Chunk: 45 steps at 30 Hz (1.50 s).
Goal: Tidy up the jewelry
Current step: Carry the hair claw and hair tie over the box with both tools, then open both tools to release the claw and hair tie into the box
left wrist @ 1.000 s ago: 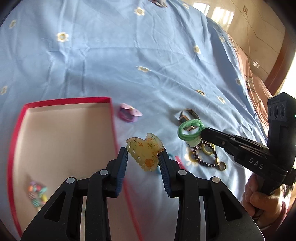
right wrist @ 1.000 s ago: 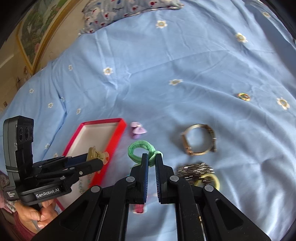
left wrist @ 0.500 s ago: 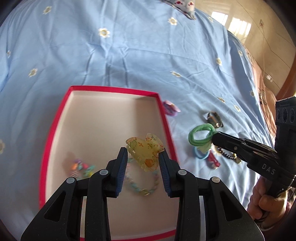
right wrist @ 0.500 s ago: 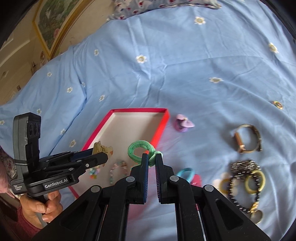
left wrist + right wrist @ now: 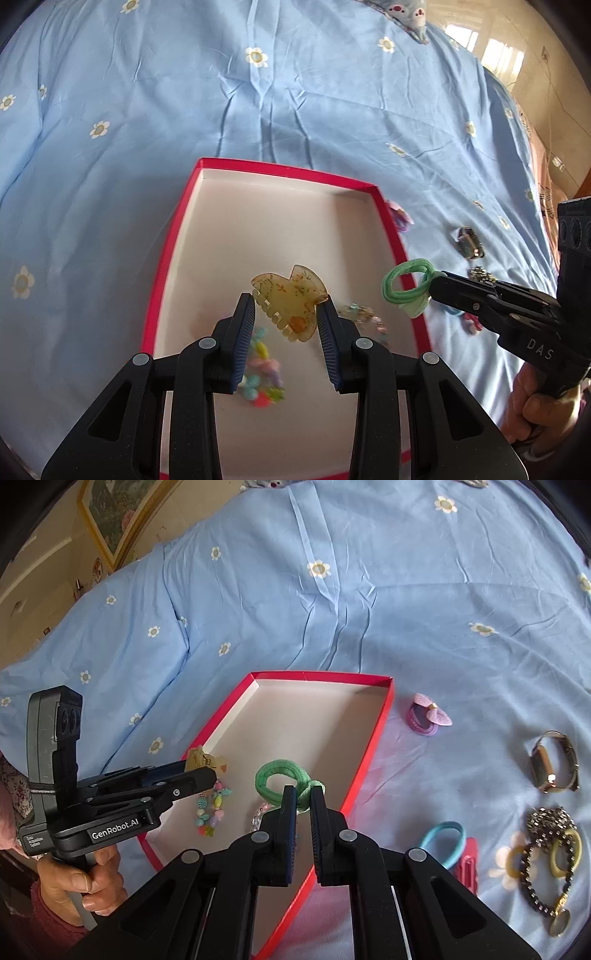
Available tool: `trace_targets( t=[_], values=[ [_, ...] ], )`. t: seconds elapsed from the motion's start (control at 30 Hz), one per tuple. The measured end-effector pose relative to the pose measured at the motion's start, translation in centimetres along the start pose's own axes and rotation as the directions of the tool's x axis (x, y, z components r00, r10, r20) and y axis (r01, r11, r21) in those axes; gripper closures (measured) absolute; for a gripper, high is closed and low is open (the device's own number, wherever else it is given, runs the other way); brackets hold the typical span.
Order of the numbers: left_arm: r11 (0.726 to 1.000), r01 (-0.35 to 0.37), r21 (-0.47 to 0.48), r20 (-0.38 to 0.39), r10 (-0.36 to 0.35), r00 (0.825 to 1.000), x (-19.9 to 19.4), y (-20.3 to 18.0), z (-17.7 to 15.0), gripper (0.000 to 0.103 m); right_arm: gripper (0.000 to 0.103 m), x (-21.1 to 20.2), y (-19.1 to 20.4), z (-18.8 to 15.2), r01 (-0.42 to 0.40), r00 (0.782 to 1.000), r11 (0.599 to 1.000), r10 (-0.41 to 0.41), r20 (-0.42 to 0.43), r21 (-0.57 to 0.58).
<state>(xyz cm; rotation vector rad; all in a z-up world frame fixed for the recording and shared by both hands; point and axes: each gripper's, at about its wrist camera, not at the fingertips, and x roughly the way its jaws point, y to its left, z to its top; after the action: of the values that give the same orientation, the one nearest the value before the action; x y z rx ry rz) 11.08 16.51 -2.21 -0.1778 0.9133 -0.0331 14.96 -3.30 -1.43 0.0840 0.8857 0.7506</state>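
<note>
A red-rimmed box (image 5: 391,229) (image 5: 380,723) with a pale inside lies on the blue bedsheet. My left gripper (image 5: 285,310) is shut on a yellow-brown hair claw (image 5: 291,306) and holds it above the box's middle; the claw also shows in the right wrist view (image 5: 201,758). My right gripper (image 5: 302,799) is shut on a green hair tie (image 5: 280,779) (image 5: 406,282) over the box's right rim. Colourful bead bracelets (image 5: 210,808) (image 5: 262,380) lie inside the box.
On the sheet right of the box lie a purple bow hair tie (image 5: 426,716), a gold watch (image 5: 554,768), a blue hair tie (image 5: 443,840), a red clip (image 5: 467,864), and a tangle of chains and yellow rings (image 5: 546,853). The bed's edge drops off at the right.
Both grippers have moved left from over the loose jewelry to over the box, each still holding its item. The box now fills the middle of both views.
</note>
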Motion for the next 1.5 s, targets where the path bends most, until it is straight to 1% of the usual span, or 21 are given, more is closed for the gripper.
trace_targets(
  t=[0.33, 0.57, 0.73, 0.77, 1.03, 1.1, 1.2, 1.33, 1.43, 1.5],
  values=[
    [0.998, -0.054, 0.034, -0.048, 0.055, 0.997, 3.5, 1.7, 2.1, 0.07, 0.096, 4.0, 0.8, 1.9, 0.008, 0.999, 1.0, -0.009, -0.042, -0.03],
    [0.997, -0.065, 0.038, -0.088, 0.068, 0.994, 5.1, 2.1, 1.9, 0.07, 0.096, 6.7, 0.9, 1.8, 0.02, 0.994, 0.998, -0.025, -0.103, -0.055],
    [0.996, -0.073, 0.046, -0.094, 0.077, 0.993, 5.3, 1.9, 1.8, 0.07, 0.094, 7.5, 0.9, 1.7, 0.025, 0.992, 0.998, -0.032, -0.119, -0.064],
    [0.996, -0.075, 0.05, -0.095, 0.08, 0.992, 5.4, 1.9, 1.8, 0.07, 0.092, 7.5, 0.9, 1.8, 0.025, 0.992, 0.997, -0.033, -0.119, -0.066],
    [0.994, -0.091, 0.055, -0.105, 0.096, 0.99, 5.7, 1.9, 1.8, 0.07, 0.089, 7.5, 0.8, 1.8, 0.024, 0.992, 0.998, -0.032, -0.123, -0.065],
    [0.994, -0.095, 0.054, -0.107, 0.1, 0.989, 5.7, 1.9, 1.9, 0.067, 0.086, 7.4, 0.8, 1.8, 0.019, 0.992, 0.998, -0.027, -0.122, -0.06],
    [0.993, -0.102, 0.056, -0.1, 0.107, 0.989, 5.4, 1.8, 1.9, 0.061, 0.08, 7.2, 0.9, 1.8, 0.013, 0.993, 0.998, -0.02, -0.118, -0.055],
    [0.993, -0.109, 0.051, -0.078, 0.112, 0.991, 4.4, 1.8, 1.9, 0.054, 0.079, 6.5, 1.0, 1.8, 0.007, 0.995, 0.999, -0.012, -0.101, -0.049],
    [0.993, -0.109, 0.036, -0.066, 0.112, 0.992, 3.7, 1.8, 1.7, 0.053, 0.079, 5.4, 0.9, 1.9, 0.004, 0.997, 0.999, -0.007, -0.079, -0.042],
    [0.995, -0.095, 0.015, -0.059, 0.096, 0.994, 3.2, 1.8, 1.7, 0.053, 0.078, 4.4, 0.7, 1.9, 0.003, 0.998, 0.999, -0.005, -0.058, -0.031]
  ],
)
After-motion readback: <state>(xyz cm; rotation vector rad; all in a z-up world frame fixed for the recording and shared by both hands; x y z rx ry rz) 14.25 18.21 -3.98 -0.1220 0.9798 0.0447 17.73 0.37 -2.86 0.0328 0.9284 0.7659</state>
